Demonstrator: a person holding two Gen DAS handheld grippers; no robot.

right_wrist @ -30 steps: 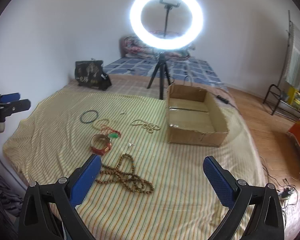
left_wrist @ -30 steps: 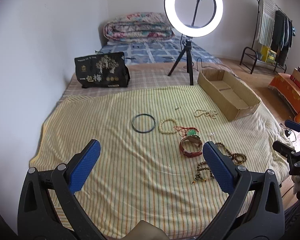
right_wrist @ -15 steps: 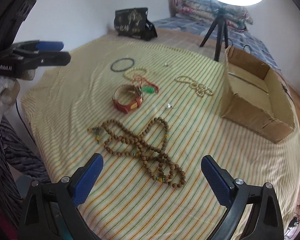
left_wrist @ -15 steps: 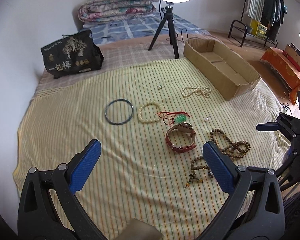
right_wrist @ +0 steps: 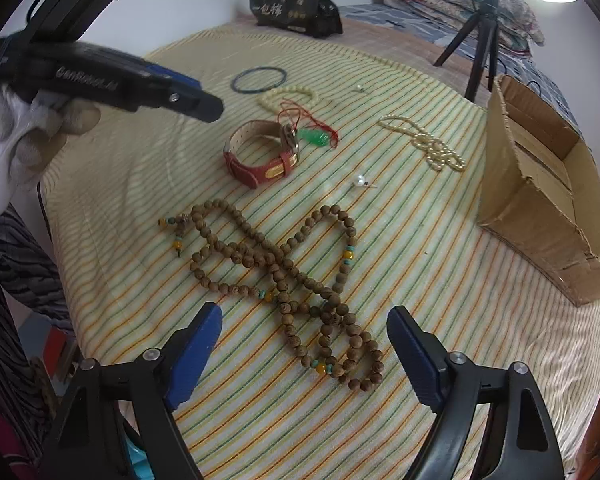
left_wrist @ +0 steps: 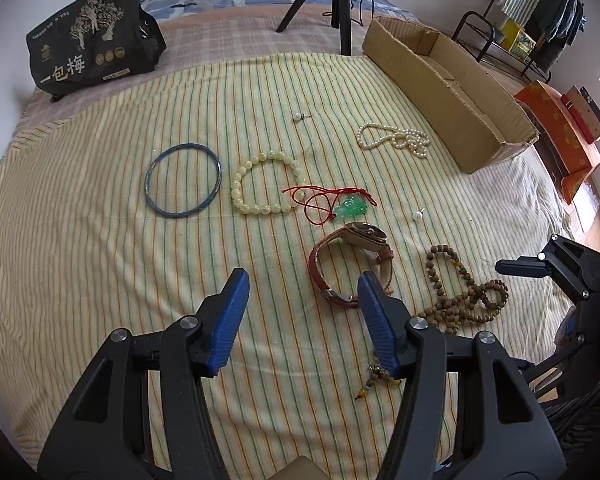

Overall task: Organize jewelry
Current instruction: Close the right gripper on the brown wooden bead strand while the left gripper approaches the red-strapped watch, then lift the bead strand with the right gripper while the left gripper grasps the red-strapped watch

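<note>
Wooden brown bead necklace (right_wrist: 284, 280) lies just beyond my right gripper (right_wrist: 304, 350), jaws closing, nothing held; I'd pinch the bunched loops, not one strand.

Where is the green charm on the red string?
In the left wrist view, the green charm lies mid-cloth, just above the red-strapped watch and right of the pale bead bracelet.

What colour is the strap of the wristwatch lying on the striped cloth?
Red leather strap with a pale inner side; the right wrist view shows it best.
</note>
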